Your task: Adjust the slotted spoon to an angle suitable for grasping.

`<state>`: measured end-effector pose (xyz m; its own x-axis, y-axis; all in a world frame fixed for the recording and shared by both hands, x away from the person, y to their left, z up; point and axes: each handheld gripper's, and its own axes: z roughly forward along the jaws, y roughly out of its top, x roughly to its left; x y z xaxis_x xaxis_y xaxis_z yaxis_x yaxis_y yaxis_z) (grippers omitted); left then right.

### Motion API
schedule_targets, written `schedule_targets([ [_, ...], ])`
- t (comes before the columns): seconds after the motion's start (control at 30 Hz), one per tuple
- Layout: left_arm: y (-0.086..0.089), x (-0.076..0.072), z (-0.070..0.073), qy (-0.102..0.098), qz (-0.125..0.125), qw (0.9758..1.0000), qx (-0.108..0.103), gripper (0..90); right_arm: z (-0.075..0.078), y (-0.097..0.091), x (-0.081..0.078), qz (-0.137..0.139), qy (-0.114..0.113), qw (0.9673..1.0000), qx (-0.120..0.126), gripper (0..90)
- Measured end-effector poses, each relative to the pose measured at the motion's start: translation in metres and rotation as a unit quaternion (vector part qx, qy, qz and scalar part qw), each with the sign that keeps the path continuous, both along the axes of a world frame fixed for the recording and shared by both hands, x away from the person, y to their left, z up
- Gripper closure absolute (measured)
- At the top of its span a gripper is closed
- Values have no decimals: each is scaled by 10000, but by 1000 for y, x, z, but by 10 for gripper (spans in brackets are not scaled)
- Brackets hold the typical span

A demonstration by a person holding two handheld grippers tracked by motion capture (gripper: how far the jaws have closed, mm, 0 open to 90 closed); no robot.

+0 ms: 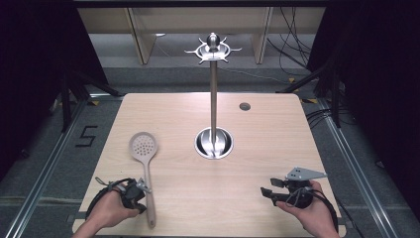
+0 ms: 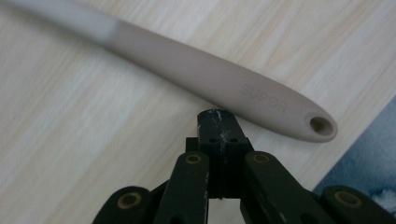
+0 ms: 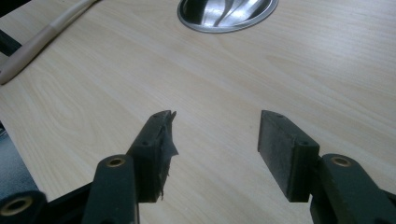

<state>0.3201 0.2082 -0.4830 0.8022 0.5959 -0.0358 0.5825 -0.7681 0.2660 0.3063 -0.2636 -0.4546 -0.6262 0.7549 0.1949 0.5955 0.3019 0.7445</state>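
Note:
A beige slotted spoon [image 1: 143, 148] lies flat on the left of the wooden table [image 1: 257, 148], its round head far and its handle toward me. My left gripper [image 1: 142, 191] sits just left of the handle's near end. In the left gripper view the jaws are shut together with nothing between them, and the left gripper [image 2: 218, 122] tip is right at the handle [image 2: 224, 84], near its hanging hole. A tall metal hook stand [image 1: 213, 89] rises from a round base at the table's middle. My right gripper [image 1: 270, 189] rests open at the near right, and the right gripper [image 3: 217, 135] holds nothing.
A small grey round cap [image 1: 244, 106] sits in the tabletop at the far right. The stand's shiny base [image 3: 226, 11] lies ahead of the right gripper, with the spoon handle [image 3: 37, 42] off to its left. The table's near edge [image 1: 208, 232] runs close to both hands.

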Motion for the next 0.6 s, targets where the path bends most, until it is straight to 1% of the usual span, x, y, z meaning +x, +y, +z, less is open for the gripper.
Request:
schedule_targets([
  [0.03, -5, 2, 1, 14, -65, 10000, 59, 891, 0, 0, 0, -2, 3, 10000, -1, 457],
  [0.07, -16, 7, 0, -47, -207, 9998, 32, 890, 0, -1, 2, 39, -126, 9999, -83, 457],
  [0.1, -16, 7, 0, -47, -207, 9998, 32, 890, 0, -1, 2, 39, -126, 9999, -83, 457],
  [0.13, -23, 11, 0, -104, -252, 9996, -5, 889, 0, -2, 1, 40, -118, 9999, -95, 457],
  [0.17, -29, 13, -1, -141, -294, 9995, 9, 889, 0, -2, 1, 40, -118, 9999, -95, 457],
  [0.2, -36, 16, 1, -114, -402, 9991, 106, 887, 0, -2, 1, 40, -120, 9999, -91, 456],
  [0.23, -40, 18, 1, -146, -433, 9989, 93, 886, 0, 0, -1, -28, 78, 10000, 11, 456],
  [0.27, -45, 21, 1, -193, -477, 9986, 81, 884, 0, 1, -1, -44, 64, 10000, 62, 456],
  [0.3, -49, 23, 1, -232, -487, 9985, 36, 883, 0, 0, 0, -20, 3, 10000, 65, 456],
  [0.33, -53, 25, 2, -276, -516, 9983, 19, 883, 1, -1, 0, -21, 35, 10000, 10, 456],
  [0.4, -59, 30, 1, -333, -544, 9980, -43, 879, 0, -1, 0, -31, 51, 10000, 18, 456],
  [0.47, -63, 34, 1, -349, -578, 9977, -79, 870, 0, -1, 0, -27, 47, 10000, 15, 456],
  [0.5, -64, 35, 1, -389, -572, 9975, -113, 870, 0, -1, 0, -27, 47, 10000, 15, 456],
  [0.53, -64, 36, 2, -479, -588, 9970, -174, 867, 0, -1, 0, -29, 53, 10000, 19, 456],
  [0.57, -64, 36, 2, -512, -552, 9969, -235, 862, 0, -1, 0, -27, 52, 10000, 21, 456],
  [0.6, -63, 35, 3, -583, -565, 9963, -297, 855, 0, -1, 0, -20, 34, 10000, 23, 456],
])
